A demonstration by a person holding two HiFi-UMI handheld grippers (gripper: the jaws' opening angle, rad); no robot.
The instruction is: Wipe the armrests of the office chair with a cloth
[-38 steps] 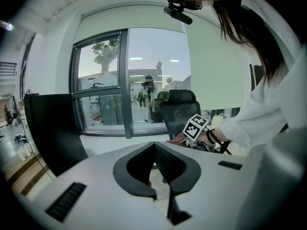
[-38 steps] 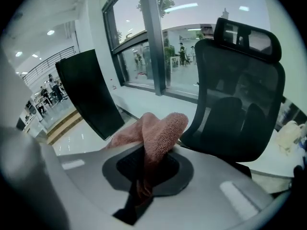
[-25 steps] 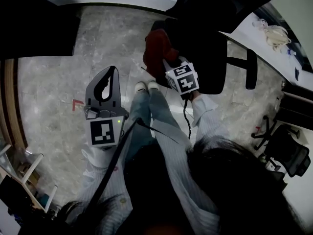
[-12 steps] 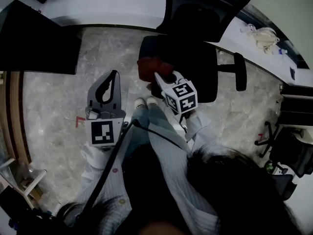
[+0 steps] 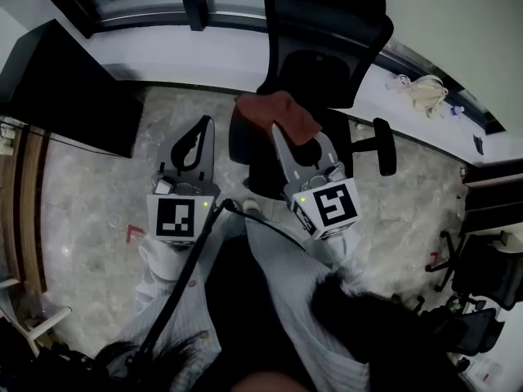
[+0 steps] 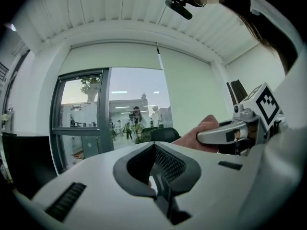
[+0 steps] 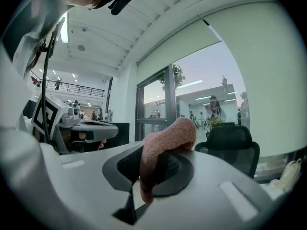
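A black office chair (image 5: 325, 47) stands in front of me, its right armrest (image 5: 382, 146) plain to see; the left armrest lies hidden behind the cloth and gripper. My right gripper (image 5: 286, 133) is raised before the chair's left side, shut on a reddish-pink cloth (image 5: 278, 113). In the right gripper view the cloth (image 7: 165, 147) bulges up from the closed right gripper (image 7: 146, 178), with the chair (image 7: 232, 145) beyond it. The left gripper (image 5: 201, 129) hangs over the floor left of the chair, shut and empty. In the left gripper view, the left gripper (image 6: 156, 169) points at a window.
A dark desk (image 5: 69, 88) stands at the left. A white ledge along the wall carries a pale bag (image 5: 421, 92) at the right. Another chair's base (image 5: 482, 272) sits lower right. A black cable (image 5: 184, 280) trails from the left gripper across my body.
The right gripper has lifted with the cloth and drawn back from the chair seat. My view has tilted up, showing the whole backrest. The left gripper has hardly shifted.
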